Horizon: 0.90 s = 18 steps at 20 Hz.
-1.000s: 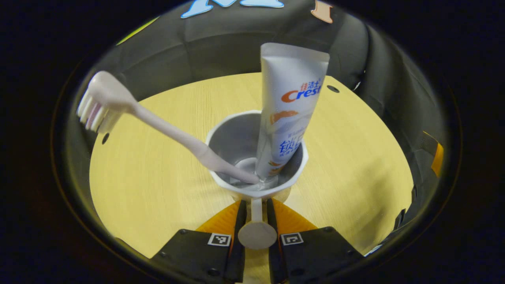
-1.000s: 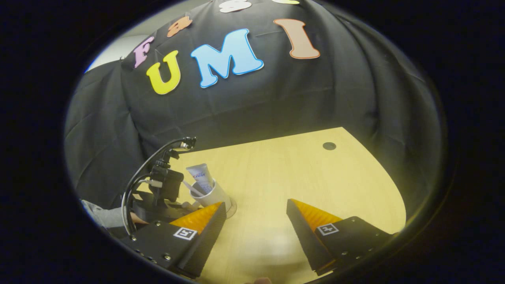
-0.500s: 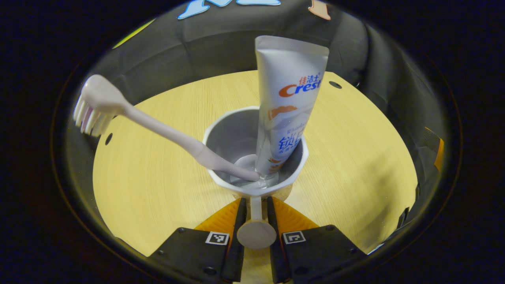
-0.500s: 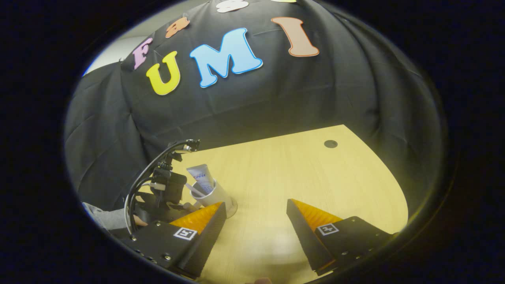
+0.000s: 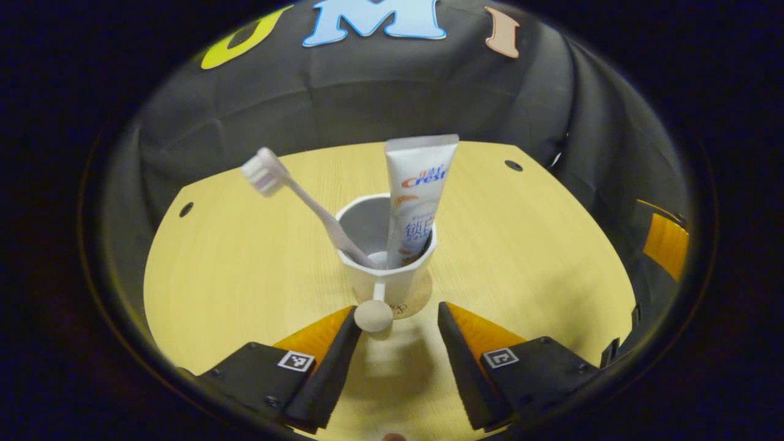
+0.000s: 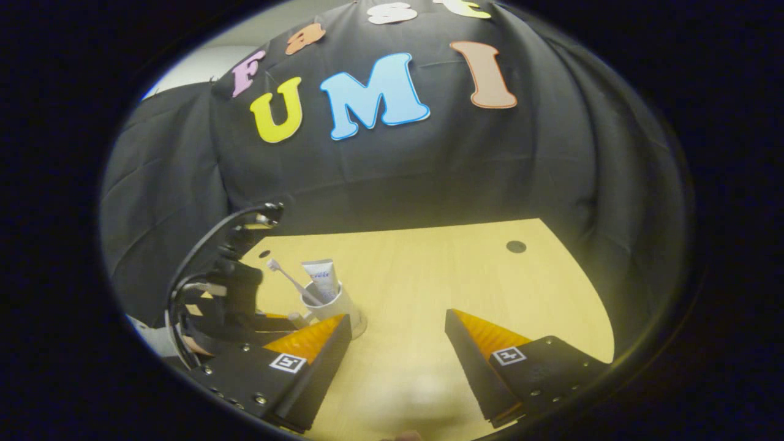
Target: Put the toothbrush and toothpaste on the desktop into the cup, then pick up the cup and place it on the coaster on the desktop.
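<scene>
Faceted white cup (image 5: 387, 269) on round coaster (image 5: 416, 299), smooth tube, left tool (image 5: 395, 334) and right tool (image 6: 398, 335) spread, empty

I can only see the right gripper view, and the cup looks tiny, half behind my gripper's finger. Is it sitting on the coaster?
Observer: Yes. In the left gripper view the cup stands on the round coaster, whose edge peeks out at its base.
Operator: Is the other gripper squeezing it?
Observer: No. The left gripper is open, with its fingers spread wide apart. The cup's knobbed handle points back between them.
Operator: Are both things really down inside?
Observer: Yes. That view looks into the cup. The toothpaste and the toothbrush both reach down near its bottom.
</scene>
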{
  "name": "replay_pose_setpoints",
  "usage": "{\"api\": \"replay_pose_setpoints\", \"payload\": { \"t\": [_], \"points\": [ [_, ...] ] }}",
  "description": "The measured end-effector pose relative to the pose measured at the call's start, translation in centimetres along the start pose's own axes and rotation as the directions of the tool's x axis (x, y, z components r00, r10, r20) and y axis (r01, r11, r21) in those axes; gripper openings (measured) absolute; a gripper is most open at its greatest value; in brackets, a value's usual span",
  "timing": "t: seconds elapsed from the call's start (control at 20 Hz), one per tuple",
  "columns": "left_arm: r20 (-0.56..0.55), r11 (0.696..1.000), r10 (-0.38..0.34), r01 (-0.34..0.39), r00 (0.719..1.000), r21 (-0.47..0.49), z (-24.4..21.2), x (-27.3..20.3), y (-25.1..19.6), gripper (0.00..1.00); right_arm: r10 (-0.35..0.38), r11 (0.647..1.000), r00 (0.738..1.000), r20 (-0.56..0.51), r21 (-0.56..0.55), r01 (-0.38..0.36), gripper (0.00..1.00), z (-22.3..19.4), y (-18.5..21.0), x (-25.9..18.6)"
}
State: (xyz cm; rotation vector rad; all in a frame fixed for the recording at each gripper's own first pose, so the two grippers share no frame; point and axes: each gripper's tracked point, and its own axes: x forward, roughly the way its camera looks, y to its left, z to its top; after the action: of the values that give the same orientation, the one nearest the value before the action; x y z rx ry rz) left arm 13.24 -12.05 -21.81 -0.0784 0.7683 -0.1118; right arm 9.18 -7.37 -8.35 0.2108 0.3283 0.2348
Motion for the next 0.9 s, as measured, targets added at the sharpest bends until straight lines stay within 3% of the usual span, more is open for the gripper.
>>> {"api": "replay_pose_setpoints", "payload": {
  "t": [0.15,0.3,0.6,0.7,0.75,0.9],
  "points": [
    [0.139,1.0,0.02,-0.022,0.99,0.015,2.6,-4.5,0.4,0.89,-0.023,0.999,0.999,0.033,-0.021,0.024,0.94,0.9,0.5,-0.9],
    [0.292,0.999,0.04,-0.044,0.956,0.01,4.9,-8.5,1.2,0.88,-0.048,0.998,0.996,0.08,-0.04,0.051,0.94,2.1,1.6,-2.2],
    [0.546,0.997,0.074,-0.06,0.835,-0.043,7.7,-18.5,1.9,0.88,-0.124,0.985,0.96,0.251,-0.084,0.149,0.94,5.7,3.9,-5.9],
    [0.596,0.997,0.081,-0.067,0.799,-0.045,8.2,-20.7,2.6,0.87,-0.133,0.982,0.947,0.292,-0.091,0.166,0.94,6.4,4.8,-7.0],
    [0.616,0.996,0.09,-0.079,0.782,-0.045,8.3,-21.6,2.9,0.94,-0.136,0.98,0.942,0.308,-0.095,0.173,0.94,6.6,5.2,-7.5],
    [0.661,0.995,0.091,-0.088,0.745,-0.038,8.3,-23.8,3.7,0.94,-0.16,0.973,0.925,0.346,-0.104,0.207,0.94,6.9,6.1,-9.0]
  ]
}}
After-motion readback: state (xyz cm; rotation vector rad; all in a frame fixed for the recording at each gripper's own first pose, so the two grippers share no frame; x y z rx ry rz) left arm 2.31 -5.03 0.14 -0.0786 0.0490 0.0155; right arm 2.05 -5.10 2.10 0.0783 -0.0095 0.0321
